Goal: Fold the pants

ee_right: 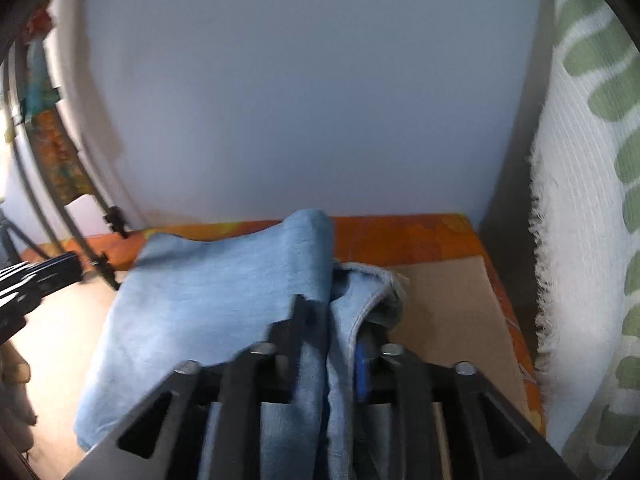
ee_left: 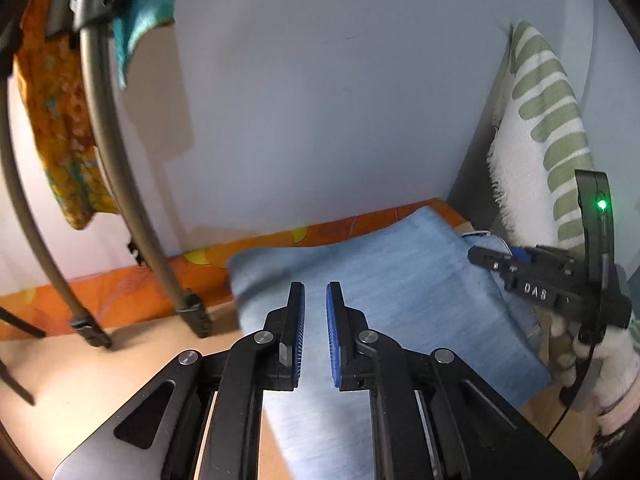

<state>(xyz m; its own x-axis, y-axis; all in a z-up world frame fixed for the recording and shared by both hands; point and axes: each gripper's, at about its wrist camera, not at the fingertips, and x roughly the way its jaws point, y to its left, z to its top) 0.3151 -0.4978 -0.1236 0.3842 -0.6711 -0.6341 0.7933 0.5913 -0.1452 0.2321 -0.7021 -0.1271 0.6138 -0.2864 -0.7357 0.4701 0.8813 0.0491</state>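
Soft faded denim pants (ee_left: 384,280), folded, rumpled hem

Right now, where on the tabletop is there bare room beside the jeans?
Bare wood lies left of the jeans, up to the rack legs, and right of them, bordered by orange cloth. The middle is covered.

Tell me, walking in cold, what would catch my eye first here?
The pale blue pants dominate, lying folded on the tan table in front of a plain wall. Black tongs with blue pads hang just above the cloth with nothing between them, while the second tongs have denim bunched between their fingers near the frayed hem. An orange patterned cloth runs along the table's far edge, and a white-and-green fringed blanket hangs at the right.
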